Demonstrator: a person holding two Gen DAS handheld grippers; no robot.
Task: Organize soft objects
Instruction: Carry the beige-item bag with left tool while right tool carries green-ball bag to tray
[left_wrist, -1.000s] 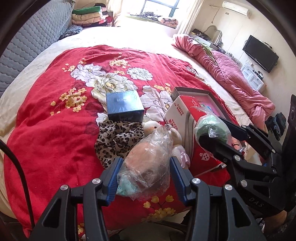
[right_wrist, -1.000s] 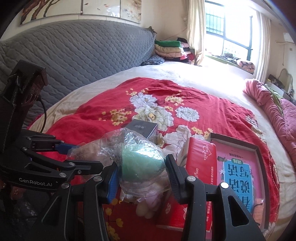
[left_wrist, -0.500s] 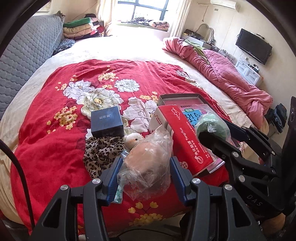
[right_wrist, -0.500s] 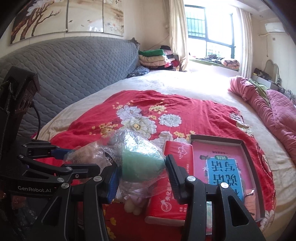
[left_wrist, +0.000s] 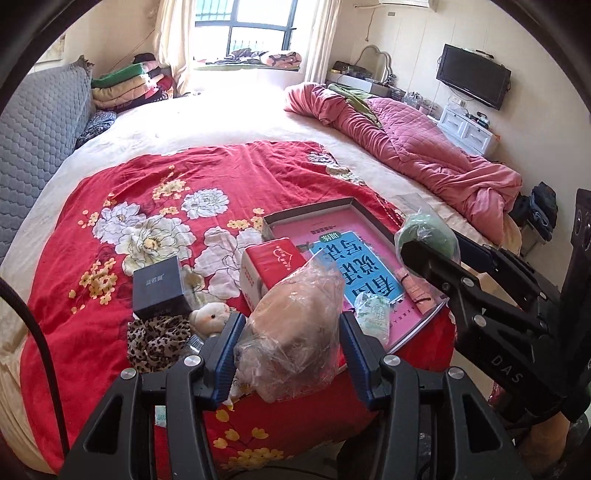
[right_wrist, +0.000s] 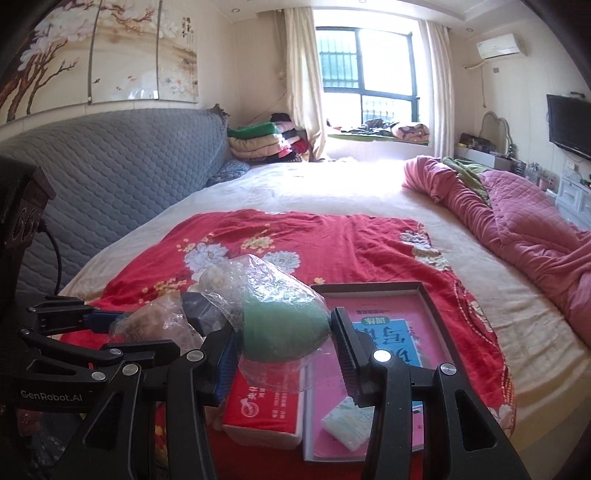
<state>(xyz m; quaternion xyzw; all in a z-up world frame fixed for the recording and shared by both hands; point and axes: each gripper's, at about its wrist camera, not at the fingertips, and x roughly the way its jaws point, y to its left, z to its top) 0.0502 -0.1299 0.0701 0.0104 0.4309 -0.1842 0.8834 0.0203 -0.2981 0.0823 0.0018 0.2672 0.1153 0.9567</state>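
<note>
Between the left gripper's (left_wrist: 291, 354) blue pads sits a tan plush in crinkly clear plastic (left_wrist: 295, 325), pinched, long axis leaning toward 1 o'clock. Right gripper (right_wrist: 284, 350) squeezes a green bagged plush (right_wrist: 284, 328), pointing about 11. Below: red floral blanket (left_wrist: 229, 184) on a big bed, pink book tray (left_wrist: 332, 218) at 1 o'clock.

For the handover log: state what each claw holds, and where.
Left claw: tan plush in plastic wrap, pinched across its sides. Right claw: green wrapped plush, likewise.
</note>
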